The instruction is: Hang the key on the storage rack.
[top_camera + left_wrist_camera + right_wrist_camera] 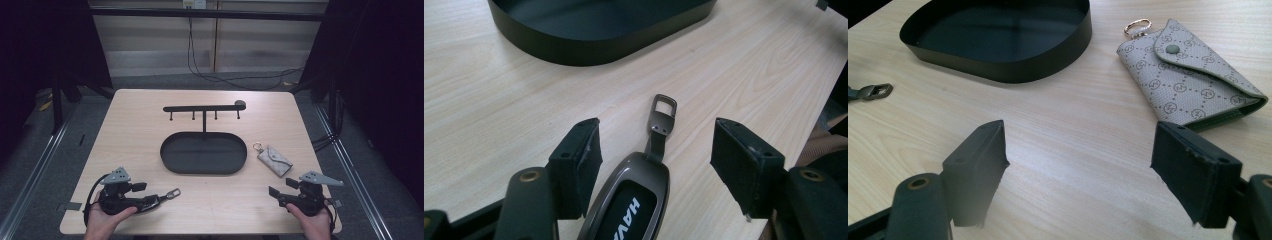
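My left gripper point(150, 200) sits at the near left of the table point(130, 145), jaws apart, with the key fob point(631, 200) lying flat between them. The pads are clear of it on both sides, so nothing is clamped. The fob's strap and metal loop point(664, 112) point out toward the tray point(172, 162). If I close now, I think the smooth rounded shell could squirt forward or twist out of the pads, since it lies a little nearer one jaw than the other. Pinching too far back would leave the strap end drooping.

Behind the tray stands the hook rack point(204, 108); a loop that hangs crooked would likely miss a peg.

My right gripper point(274, 192) rests at the near right, jaws apart and empty over bare wood. The pouch point(1193, 82) lies just ahead of it, near the tray. A careless sweep could shove it, and its ring point(1137, 26) could snag.
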A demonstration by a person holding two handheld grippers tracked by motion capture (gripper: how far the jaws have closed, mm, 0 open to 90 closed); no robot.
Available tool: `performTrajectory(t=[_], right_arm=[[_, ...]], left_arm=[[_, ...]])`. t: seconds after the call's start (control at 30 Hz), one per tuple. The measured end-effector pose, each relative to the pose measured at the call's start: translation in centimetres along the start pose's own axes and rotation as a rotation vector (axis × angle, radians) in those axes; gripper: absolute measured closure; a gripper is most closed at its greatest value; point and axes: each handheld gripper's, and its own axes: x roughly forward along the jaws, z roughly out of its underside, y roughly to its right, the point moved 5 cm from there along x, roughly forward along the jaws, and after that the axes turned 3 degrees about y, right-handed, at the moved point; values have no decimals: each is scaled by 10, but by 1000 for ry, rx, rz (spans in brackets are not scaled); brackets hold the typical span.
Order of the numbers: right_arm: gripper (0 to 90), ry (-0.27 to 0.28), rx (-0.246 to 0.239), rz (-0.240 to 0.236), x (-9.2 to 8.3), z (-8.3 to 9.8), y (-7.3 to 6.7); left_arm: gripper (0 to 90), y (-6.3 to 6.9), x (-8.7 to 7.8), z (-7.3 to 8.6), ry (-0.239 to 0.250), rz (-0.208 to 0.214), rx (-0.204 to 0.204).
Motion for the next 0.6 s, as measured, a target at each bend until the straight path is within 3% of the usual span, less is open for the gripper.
performTrajectory(t=[0.3, 0.6], right_arm=[[217, 0, 7, -1, 0, 0, 1], [219, 0, -1, -1, -1, 0, -1]], left_arm=[[356, -3, -1, -5, 27, -4, -21], [387, 2, -1, -14, 7, -2, 9]])
